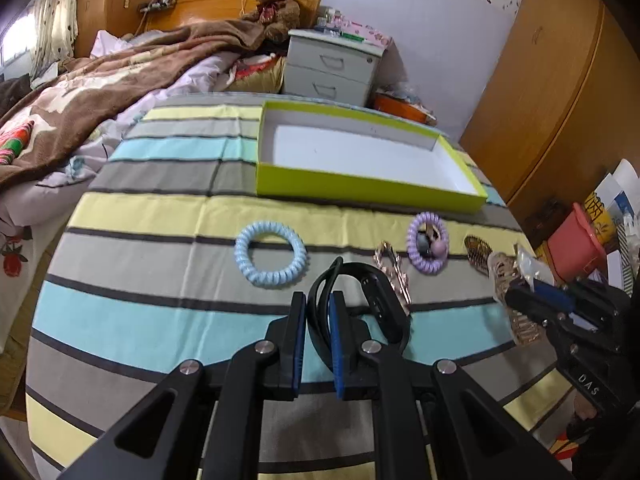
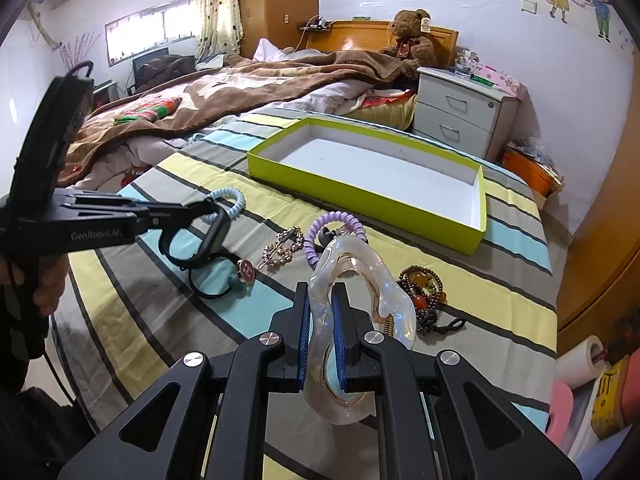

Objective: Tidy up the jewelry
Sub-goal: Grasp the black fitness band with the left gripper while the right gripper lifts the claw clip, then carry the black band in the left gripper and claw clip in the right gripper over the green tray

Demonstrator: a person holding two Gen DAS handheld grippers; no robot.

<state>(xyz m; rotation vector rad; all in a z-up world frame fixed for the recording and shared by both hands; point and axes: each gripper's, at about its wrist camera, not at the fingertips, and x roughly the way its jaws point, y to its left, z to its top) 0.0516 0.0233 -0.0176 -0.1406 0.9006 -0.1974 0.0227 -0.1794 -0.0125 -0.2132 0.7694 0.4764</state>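
Jaws of left gripper point(image 1: 318, 300) pinching black band point(image 1: 362, 304); right gripper point(image 2: 320, 294) jaws pinching clear hair claw point(image 2: 360, 300).

A shallow lime-green box point(image 2: 400, 204) with a white inside sits open and empty on the striped bedspread point(image 1: 160, 216). In front of it lie a pale blue spiral hair tie point(image 1: 271, 259), a lilac spiral hair tie point(image 1: 427, 243), a rose-gold rhinestone clip point(image 2: 282, 249) and a tangle of dark and amber bead bracelets point(image 2: 426, 294). A black band point(image 1: 360, 304) is raised off the spread, pinched along one side, and a clear glossy claw clip point(image 2: 352, 320) is held upright.
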